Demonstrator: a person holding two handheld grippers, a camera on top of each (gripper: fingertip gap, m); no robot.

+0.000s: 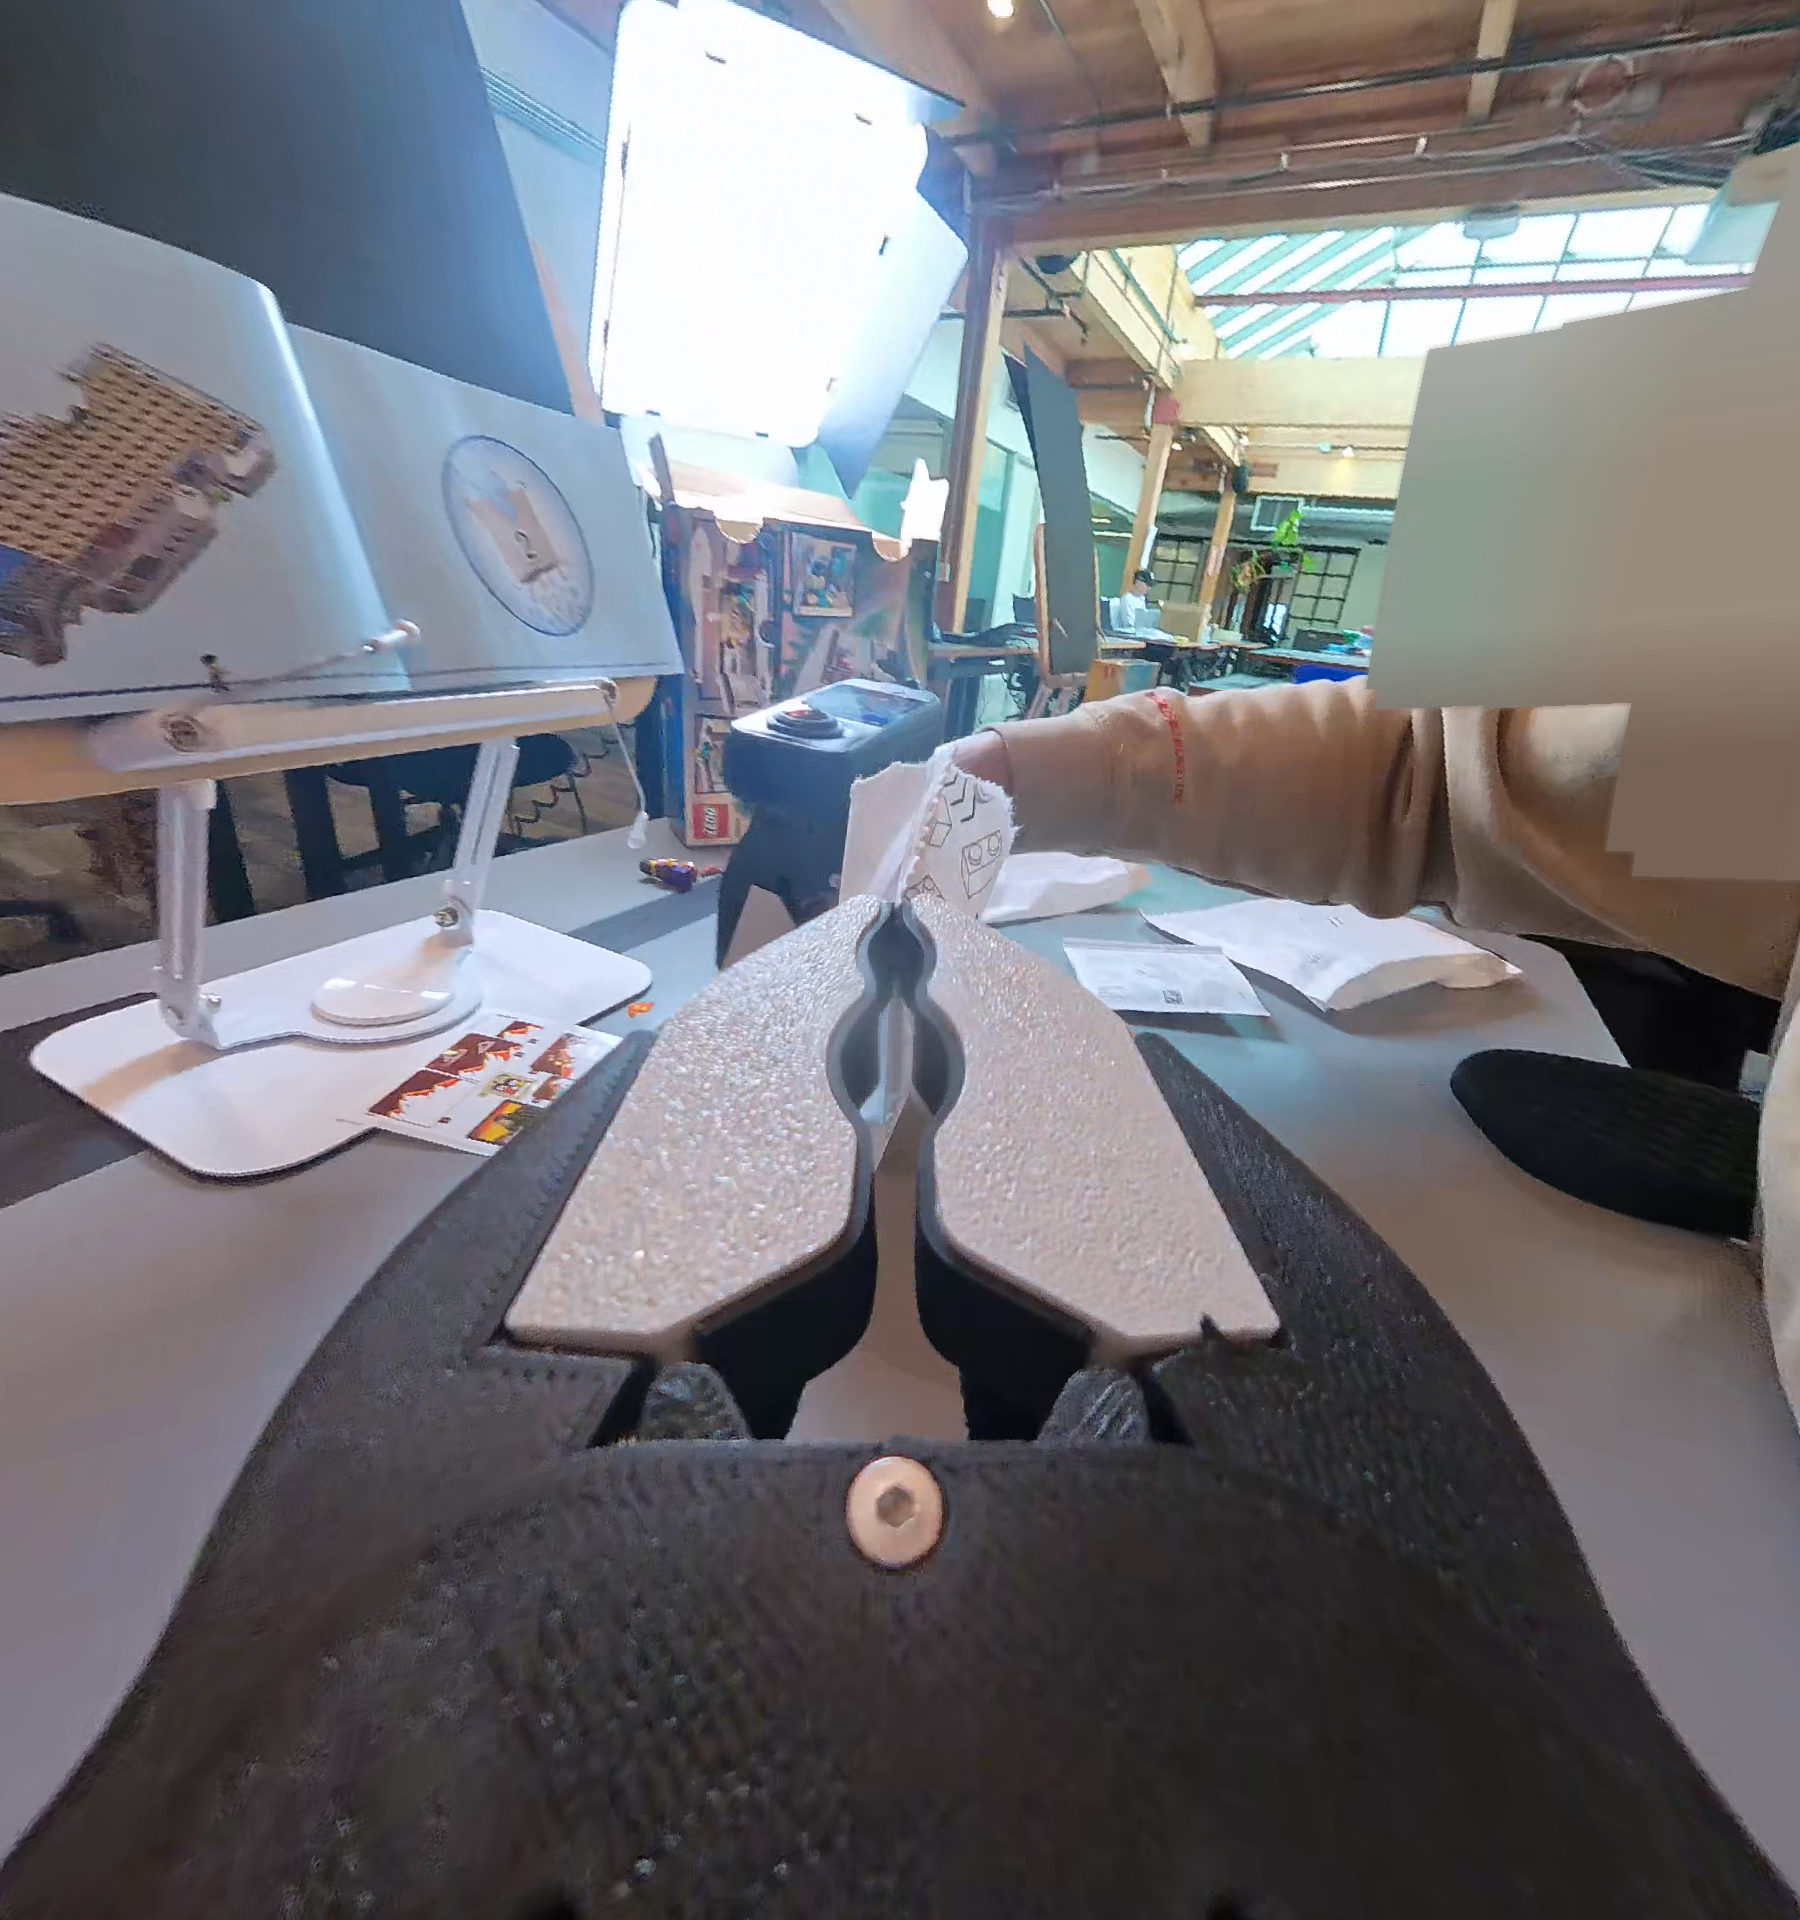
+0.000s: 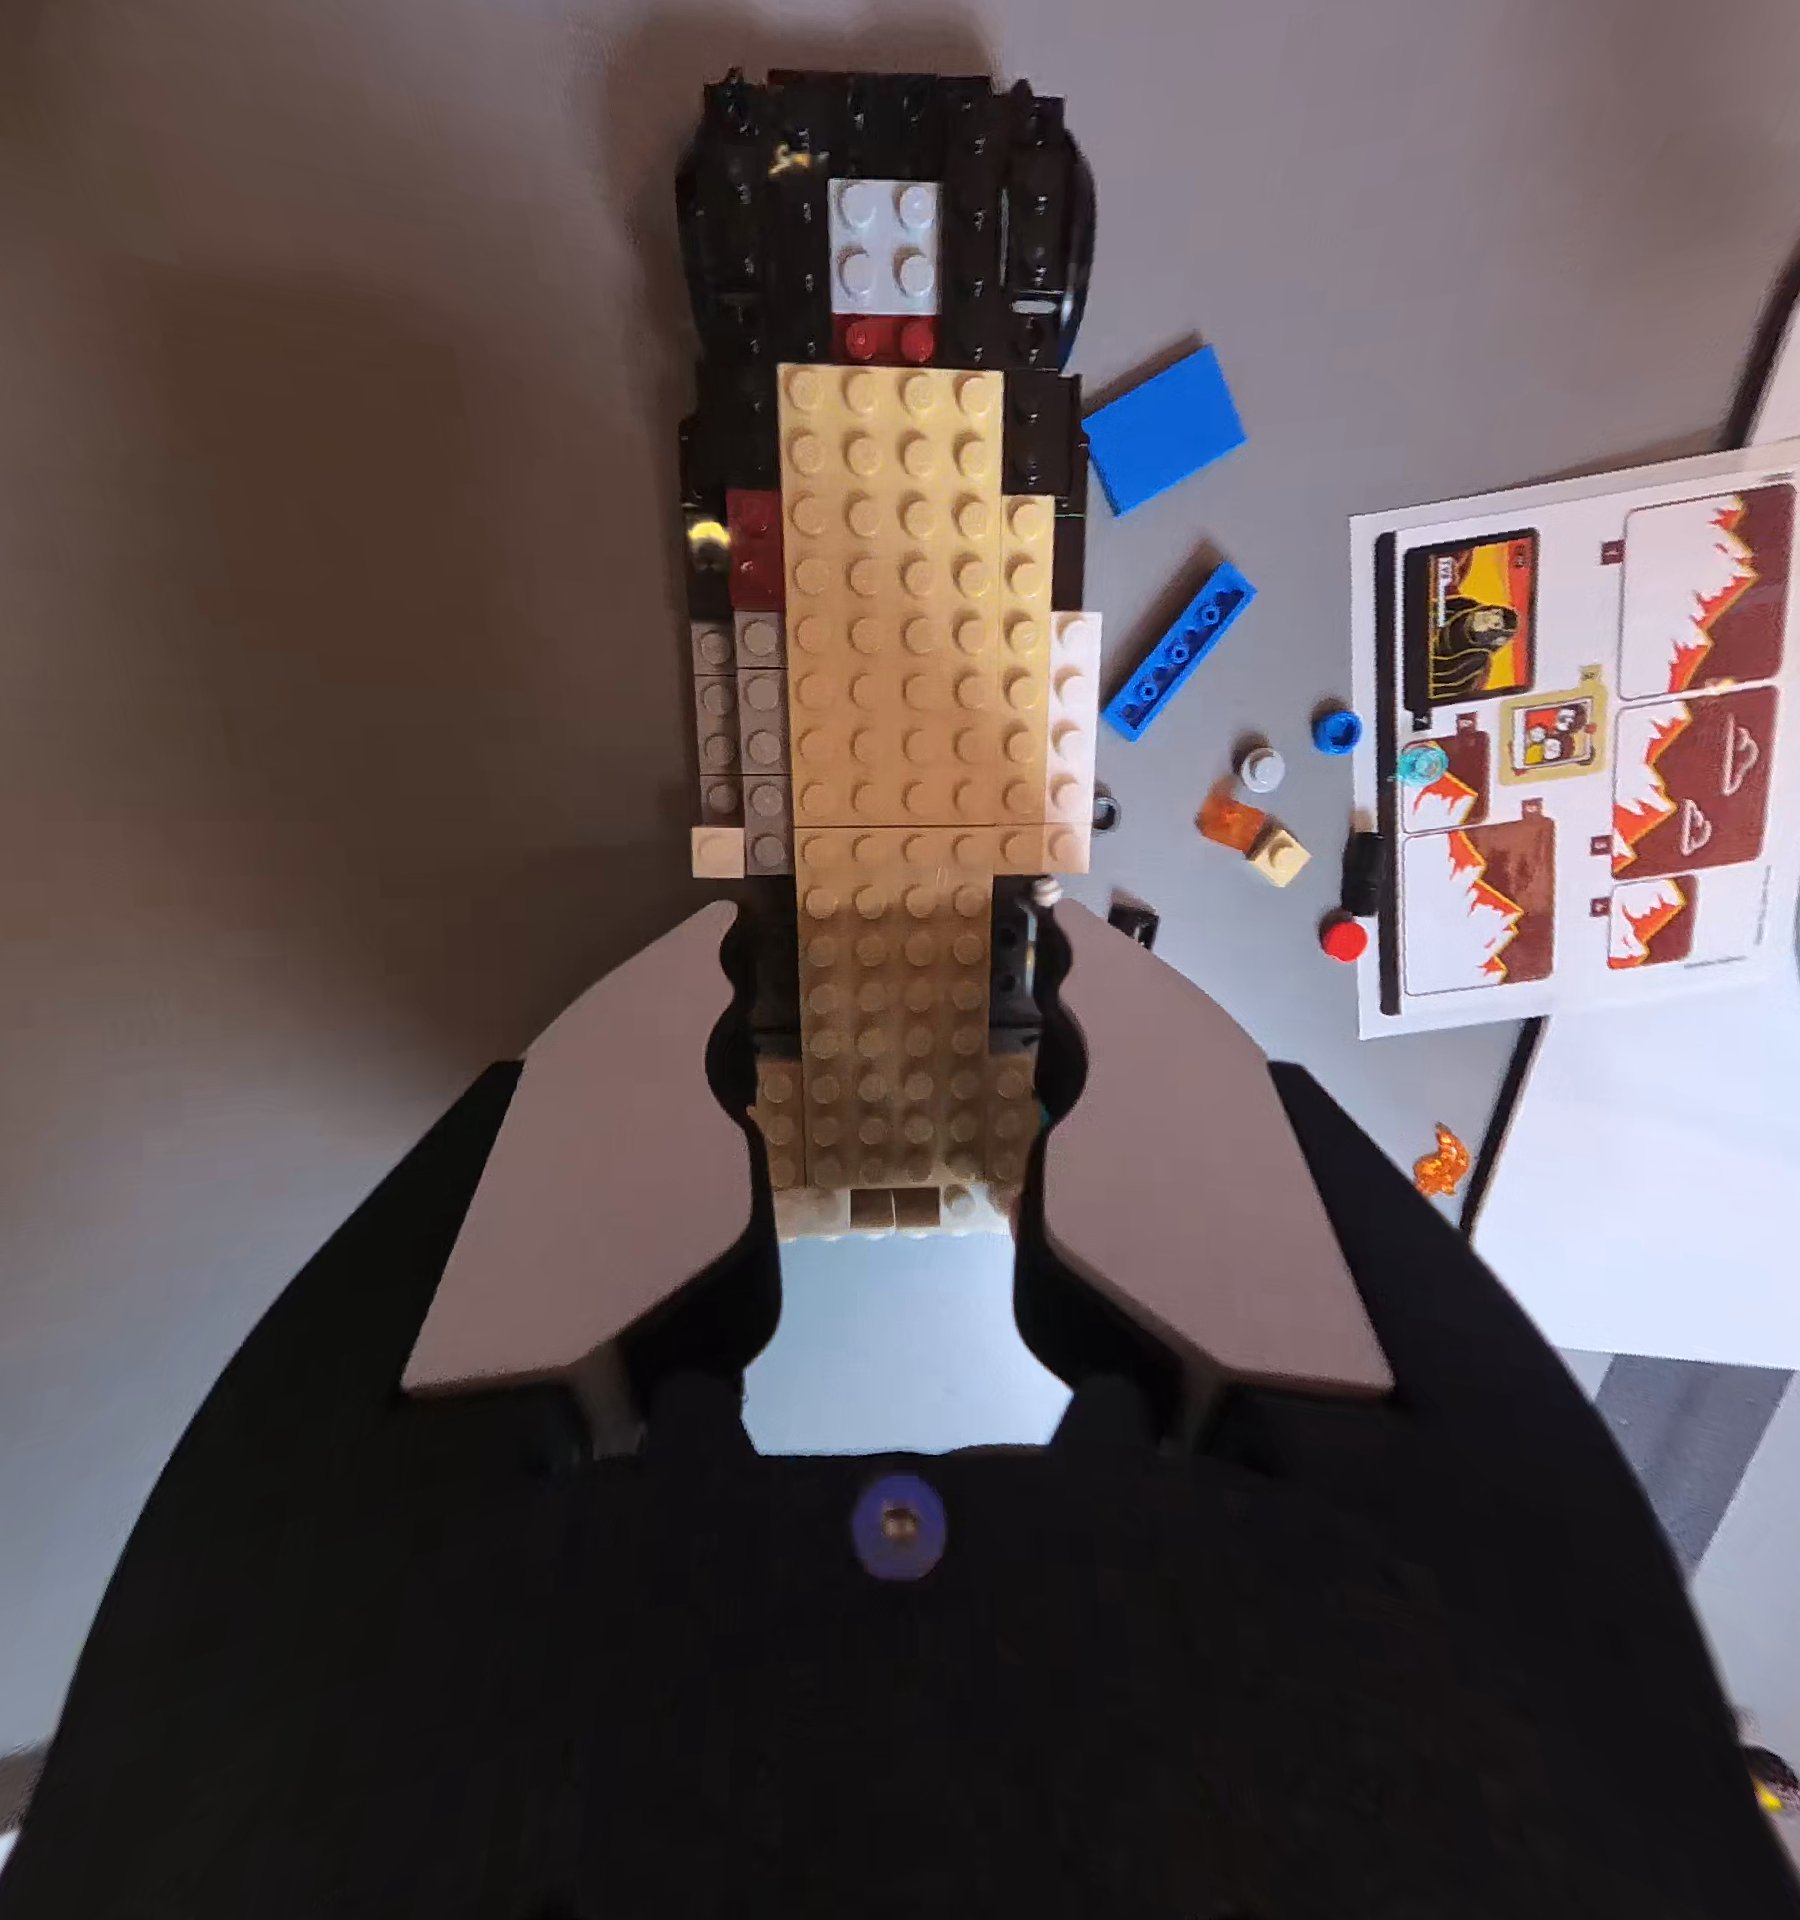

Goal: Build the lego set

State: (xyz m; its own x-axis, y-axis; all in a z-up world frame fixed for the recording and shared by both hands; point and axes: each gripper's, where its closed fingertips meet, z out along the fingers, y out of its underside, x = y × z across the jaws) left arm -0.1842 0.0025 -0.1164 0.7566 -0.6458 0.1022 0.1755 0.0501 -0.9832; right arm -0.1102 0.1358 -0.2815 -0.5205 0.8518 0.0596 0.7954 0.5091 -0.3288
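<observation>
Right now my left gripper point(image 1: 894, 914) is clenched on the edge of a white paper bag point(image 1: 932, 831), lifted above the grey table point(image 1: 252, 1299) near a person's sleeve point(image 1: 1239, 790). My right gripper point(image 2: 894, 925) straddles the near end of a tan-and-black brick model point(image 2: 896, 623); its pads seem to press the black sides, though shadow blurs that. Loose blue bricks point(image 2: 1171, 426) and a sticker sheet point(image 2: 1582, 748) lie beside it.

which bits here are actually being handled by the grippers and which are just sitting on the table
In hand:
left gripper, shut on white paper bag
right gripper, astride brick model

Lying about:
blue tile
blue plate
sticker sheet
red stud
</observation>
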